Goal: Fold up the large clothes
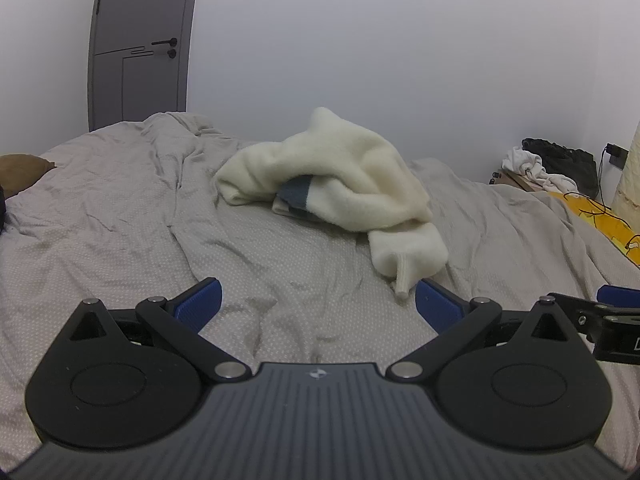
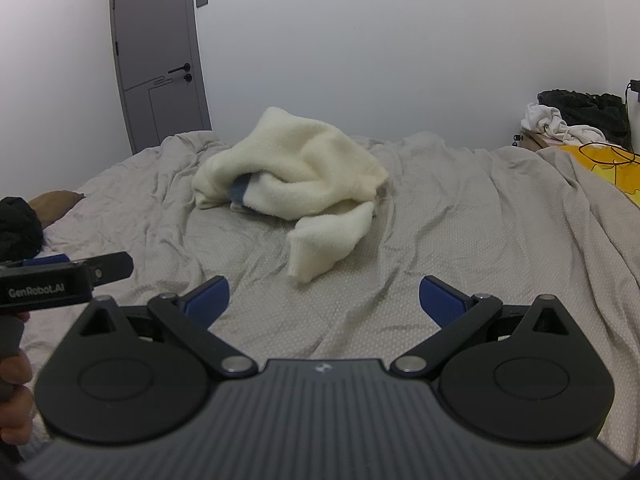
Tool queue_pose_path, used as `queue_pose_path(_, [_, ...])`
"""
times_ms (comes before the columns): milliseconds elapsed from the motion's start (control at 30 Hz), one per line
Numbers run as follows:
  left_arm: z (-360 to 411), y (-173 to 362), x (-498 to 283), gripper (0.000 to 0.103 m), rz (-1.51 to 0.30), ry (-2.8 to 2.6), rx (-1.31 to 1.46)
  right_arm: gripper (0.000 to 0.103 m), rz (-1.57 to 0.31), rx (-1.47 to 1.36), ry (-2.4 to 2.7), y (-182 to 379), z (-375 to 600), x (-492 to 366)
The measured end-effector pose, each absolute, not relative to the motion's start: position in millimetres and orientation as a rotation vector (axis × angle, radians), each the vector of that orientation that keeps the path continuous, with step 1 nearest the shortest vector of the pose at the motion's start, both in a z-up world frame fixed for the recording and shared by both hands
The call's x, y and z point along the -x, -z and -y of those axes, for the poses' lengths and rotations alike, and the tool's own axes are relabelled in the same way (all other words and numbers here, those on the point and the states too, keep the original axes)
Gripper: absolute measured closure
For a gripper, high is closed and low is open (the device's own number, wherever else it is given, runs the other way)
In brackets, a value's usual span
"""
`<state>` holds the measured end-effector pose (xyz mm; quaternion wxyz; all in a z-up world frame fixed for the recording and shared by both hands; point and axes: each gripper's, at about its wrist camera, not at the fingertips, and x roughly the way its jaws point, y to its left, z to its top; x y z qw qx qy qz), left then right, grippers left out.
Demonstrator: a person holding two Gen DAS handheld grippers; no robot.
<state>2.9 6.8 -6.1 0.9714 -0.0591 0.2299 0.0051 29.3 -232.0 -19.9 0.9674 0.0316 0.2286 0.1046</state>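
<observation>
With both the left gripper (image 1: 318, 300) and right gripper (image 2: 324, 298) gaping wide and empty, reach far to the crumpled cream sweater (image 2: 296, 168) and pinch its near sleeve cuff (image 2: 306, 264) first

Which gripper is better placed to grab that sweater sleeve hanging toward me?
Probably the left gripper: the cream sweater's sleeve cuff lies almost at its open jaws. The right gripper, also open, sits farther back from the sleeve.
</observation>
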Motion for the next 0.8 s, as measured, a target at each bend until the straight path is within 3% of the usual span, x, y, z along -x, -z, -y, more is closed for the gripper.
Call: queue_pose_path(800, [1, 21, -19, 0.0, -0.466, 0.076, 0.124, 0.0, -0.492, -0.128, -0.2, 28, 237, -40])
